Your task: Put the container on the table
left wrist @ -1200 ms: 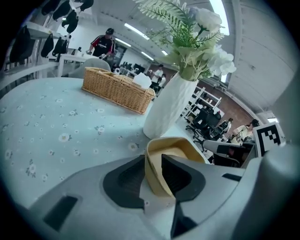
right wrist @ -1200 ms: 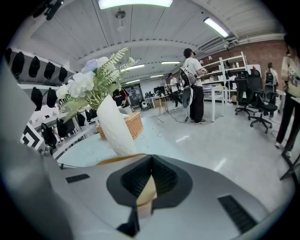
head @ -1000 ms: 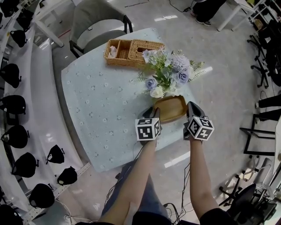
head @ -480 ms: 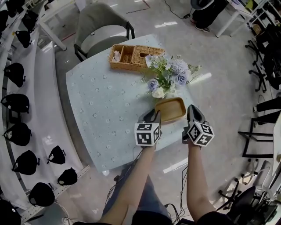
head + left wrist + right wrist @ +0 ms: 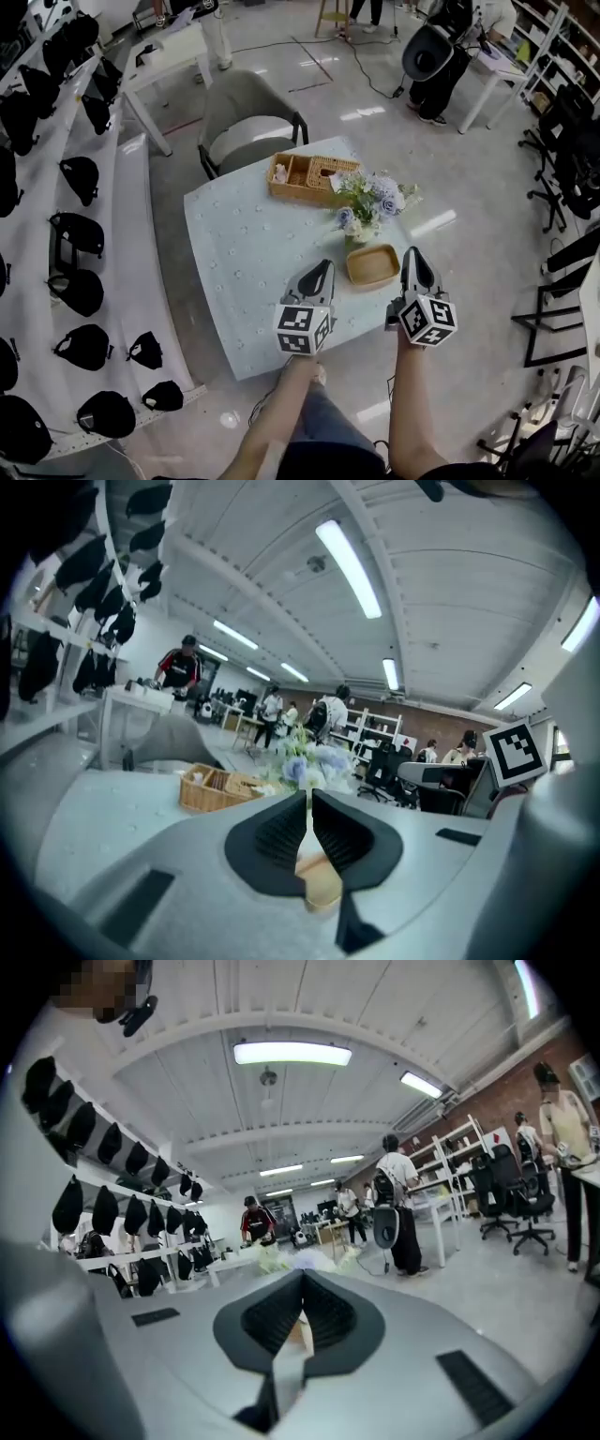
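Sitting on the table (image 5: 234, 253) in the head view, the wooden container (image 5: 373, 265) lies between the left gripper (image 5: 322, 270) and right gripper (image 5: 413, 255), apart from both. Left gripper view: jaws pressed together, empty, container just beyond their tips. Right gripper view: jaws likewise closed on nothing.

Wicker basket (image 5: 312, 178) just beside flower bouquet (image 5: 371, 202); grey chair (image 5: 253, 127) beyond basket; black caps (image 5: 82, 292) on left rack (image 5: 131, 234).

Container (image 5: 373, 265) on table (image 5: 244, 253), flowers (image 5: 370, 202) just behind
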Tool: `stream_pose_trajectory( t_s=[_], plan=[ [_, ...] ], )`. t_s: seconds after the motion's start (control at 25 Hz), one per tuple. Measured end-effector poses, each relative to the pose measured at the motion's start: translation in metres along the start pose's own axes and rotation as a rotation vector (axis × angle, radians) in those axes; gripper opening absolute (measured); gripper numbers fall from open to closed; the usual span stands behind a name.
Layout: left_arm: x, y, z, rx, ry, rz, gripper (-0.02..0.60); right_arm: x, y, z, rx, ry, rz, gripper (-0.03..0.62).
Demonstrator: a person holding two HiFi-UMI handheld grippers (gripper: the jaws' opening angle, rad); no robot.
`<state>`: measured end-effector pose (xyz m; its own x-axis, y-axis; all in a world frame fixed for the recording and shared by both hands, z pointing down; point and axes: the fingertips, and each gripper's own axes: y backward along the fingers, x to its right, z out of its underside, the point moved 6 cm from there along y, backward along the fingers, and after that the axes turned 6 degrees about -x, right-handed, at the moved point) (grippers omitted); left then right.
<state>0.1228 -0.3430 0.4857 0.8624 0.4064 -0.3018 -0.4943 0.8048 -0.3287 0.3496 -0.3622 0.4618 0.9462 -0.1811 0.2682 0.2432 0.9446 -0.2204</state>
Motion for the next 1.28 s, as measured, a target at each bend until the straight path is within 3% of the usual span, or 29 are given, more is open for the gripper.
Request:
stream_pose_trajectory(
  t_s=[0.28,0.56,0.88,1.28],
  plan=[
    [-0.044,0.102,-0.081,0.210,-0.110,-0.160,0.014,-0.087,0.024,-0.059,0.140,0.069,-0.157,-0.002],
    [-0.081,0.184,-0.128,0.331,-0.190,-0.305,0.011,-0.148,0.032,-0.082,0.200,0.111,-0.273,-0.002],
    [-0.100,0.227,-0.139,0.399,-0.212,-0.359,0.011,-0.170,0.038,-0.078,0.228,0.134,-0.310,-0.002],
    [-0.095,0.223,-0.128,0.373,-0.226,-0.338,0.011,-0.164,0.046,-0.069,0.209,0.123,-0.294,-0.003]
  ],
)
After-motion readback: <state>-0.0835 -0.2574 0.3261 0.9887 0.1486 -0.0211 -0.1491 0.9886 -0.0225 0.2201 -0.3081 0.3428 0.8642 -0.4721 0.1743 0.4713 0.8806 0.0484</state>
